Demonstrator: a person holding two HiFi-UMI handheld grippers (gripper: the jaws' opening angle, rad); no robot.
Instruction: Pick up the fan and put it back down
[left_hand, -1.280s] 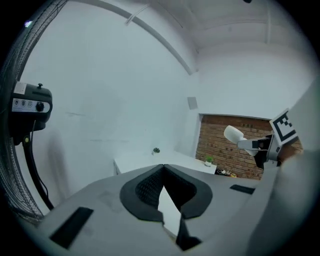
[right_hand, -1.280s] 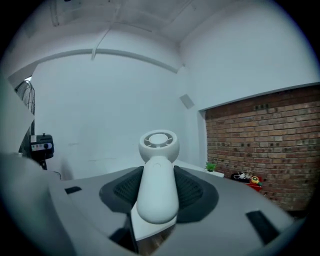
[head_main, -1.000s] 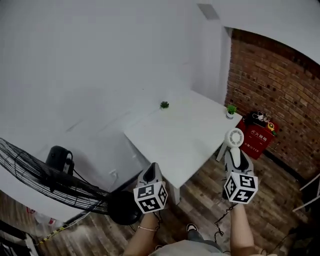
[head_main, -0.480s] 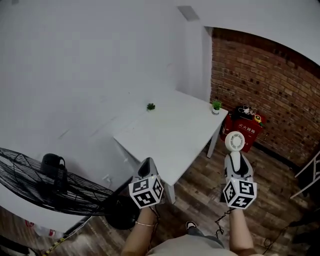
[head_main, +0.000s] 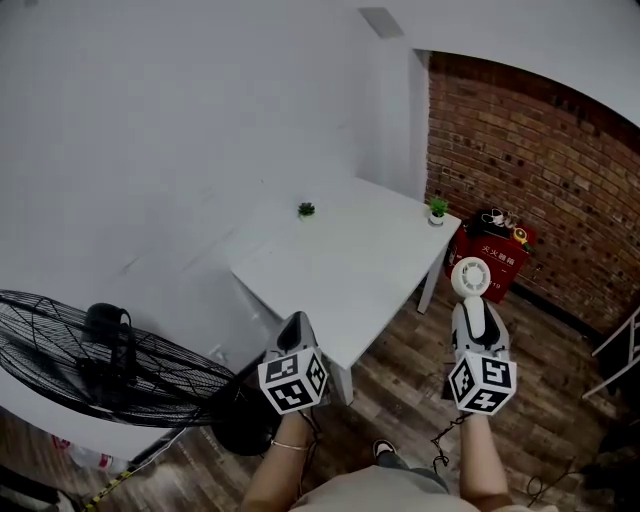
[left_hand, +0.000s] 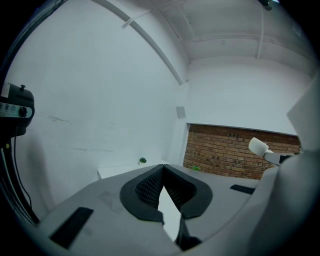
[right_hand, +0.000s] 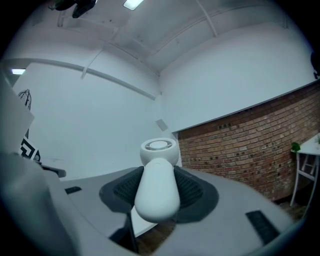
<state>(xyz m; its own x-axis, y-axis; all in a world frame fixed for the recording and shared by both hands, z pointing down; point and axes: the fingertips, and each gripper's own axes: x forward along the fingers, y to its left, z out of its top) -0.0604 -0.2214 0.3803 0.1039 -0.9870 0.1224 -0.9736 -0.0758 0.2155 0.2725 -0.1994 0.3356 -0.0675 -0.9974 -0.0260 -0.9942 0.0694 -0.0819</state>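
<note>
Little has shifted in half a second: our right tool (head_main: 471, 308) stays clamped on the small white fan (head_main: 470, 278), forearm stretched forward over the wooden floor (head_main: 400, 385) beside the table (head_main: 350, 262). Our left tool (head_main: 296, 324) hovers alongside, closed and empty.

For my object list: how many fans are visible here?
2. A small white fan is clamped in the right gripper; a large black floor fan stands at the lower left of the head view. None seems hidden.

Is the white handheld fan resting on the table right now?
No, the fan is clamped between the jaws of the right gripper, held in the air beside the white table.
</note>
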